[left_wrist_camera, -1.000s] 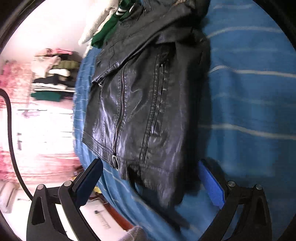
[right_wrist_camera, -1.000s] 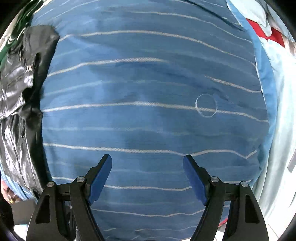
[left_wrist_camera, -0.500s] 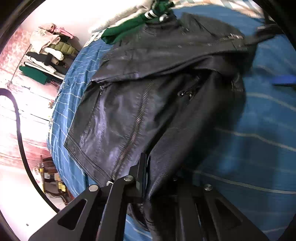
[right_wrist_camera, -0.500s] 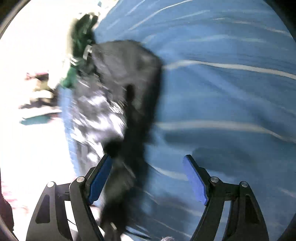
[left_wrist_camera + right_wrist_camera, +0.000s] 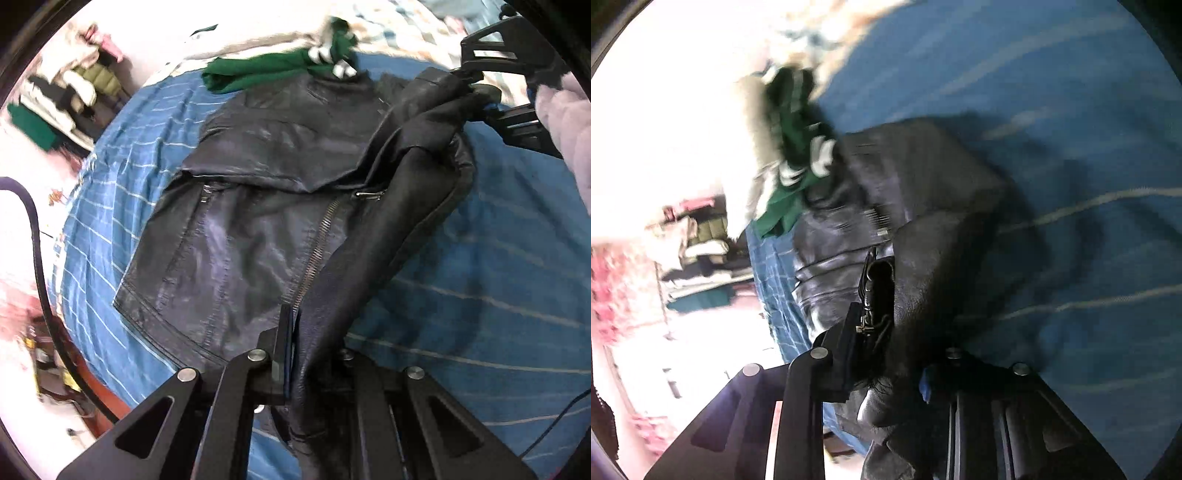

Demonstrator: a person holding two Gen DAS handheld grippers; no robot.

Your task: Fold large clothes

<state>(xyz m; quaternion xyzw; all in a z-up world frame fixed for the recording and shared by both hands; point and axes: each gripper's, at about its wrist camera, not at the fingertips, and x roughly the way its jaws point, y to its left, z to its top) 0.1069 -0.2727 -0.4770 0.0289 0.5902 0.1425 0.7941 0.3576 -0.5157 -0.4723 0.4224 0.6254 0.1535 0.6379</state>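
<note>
Fold underway: we hold the black leather zip jacket (image 5: 258, 229) on the blue striped bed (image 5: 480, 277); left gripper (image 5: 295, 354) and right gripper (image 5: 886, 354) jaws both clamped on its raised right edge. Laying over remains.

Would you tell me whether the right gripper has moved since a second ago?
Yes. The right gripper left the bare blue bedspread and went leftward onto the black leather jacket, where it is now shut.

left tool (image 5: 295, 354) clamped, right tool (image 5: 886, 354) clamped
</note>
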